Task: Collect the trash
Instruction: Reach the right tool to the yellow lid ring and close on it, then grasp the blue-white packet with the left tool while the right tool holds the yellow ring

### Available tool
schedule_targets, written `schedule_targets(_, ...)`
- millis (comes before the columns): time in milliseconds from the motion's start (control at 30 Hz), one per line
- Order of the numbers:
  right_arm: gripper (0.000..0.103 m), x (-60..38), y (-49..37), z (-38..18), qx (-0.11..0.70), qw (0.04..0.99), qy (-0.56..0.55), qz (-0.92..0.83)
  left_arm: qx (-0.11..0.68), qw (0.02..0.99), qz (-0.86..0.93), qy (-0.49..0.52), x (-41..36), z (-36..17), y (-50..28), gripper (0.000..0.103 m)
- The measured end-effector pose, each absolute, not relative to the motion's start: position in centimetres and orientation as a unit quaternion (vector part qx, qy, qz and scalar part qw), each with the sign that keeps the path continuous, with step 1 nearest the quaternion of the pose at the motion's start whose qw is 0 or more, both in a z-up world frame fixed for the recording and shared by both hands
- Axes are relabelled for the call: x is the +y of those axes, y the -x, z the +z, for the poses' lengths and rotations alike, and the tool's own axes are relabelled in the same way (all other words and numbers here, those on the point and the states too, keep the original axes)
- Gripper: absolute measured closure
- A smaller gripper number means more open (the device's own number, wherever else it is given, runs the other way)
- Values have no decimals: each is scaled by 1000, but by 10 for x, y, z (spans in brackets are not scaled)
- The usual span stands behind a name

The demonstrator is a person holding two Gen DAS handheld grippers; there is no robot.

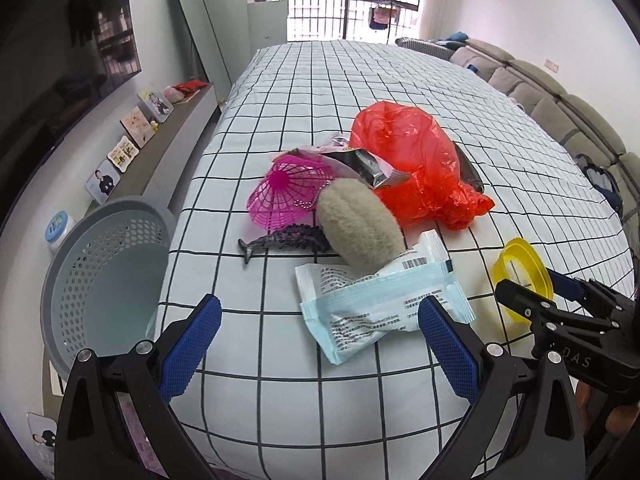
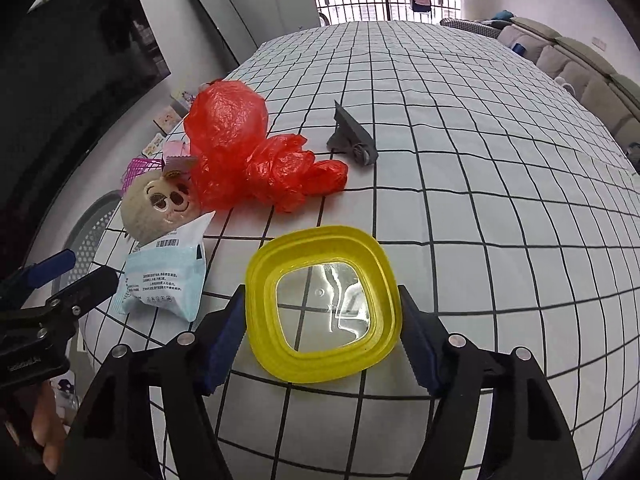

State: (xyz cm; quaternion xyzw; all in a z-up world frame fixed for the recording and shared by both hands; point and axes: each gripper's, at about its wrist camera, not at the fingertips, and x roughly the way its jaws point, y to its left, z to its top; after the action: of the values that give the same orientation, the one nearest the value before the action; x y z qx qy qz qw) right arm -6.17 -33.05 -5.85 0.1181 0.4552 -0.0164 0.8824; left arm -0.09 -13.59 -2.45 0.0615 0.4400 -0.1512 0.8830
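Checked table (image 2: 460, 160) carries the trash: right claw (image 2: 322, 308) pinches a yellow lid (image 2: 384, 280); left claw (image 1: 320, 332) is spread over a blue packet (image 1: 360, 304).

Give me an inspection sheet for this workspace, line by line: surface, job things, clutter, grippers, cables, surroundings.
Surface: grid cloth over the table, flat.
Job things: red bag, crumpled; blue wrapper; foil wrapper; yellow lid; grey basket beside the table's left edge, nothing seen inside.
Clutter: plush, pink basket, hair claw, grey toy.
Grippers: left gripper open, the blue wrapper partly between its jaws; right gripper with jaws against the yellow lid's sides.
Cables: nothing seen.
Surroundings: sofa, TV, barred window.
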Motion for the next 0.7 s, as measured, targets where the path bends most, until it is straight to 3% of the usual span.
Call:
schedule_targets(300,34,-340,80,-57,446,883,-146,-24,446,881,-137,-76,-155,-39,-5,6)
schedule_targets(700,34,-330,84,-53,438,886,-149,-15,443,889,-93,-71,-115,-40,-3,6)
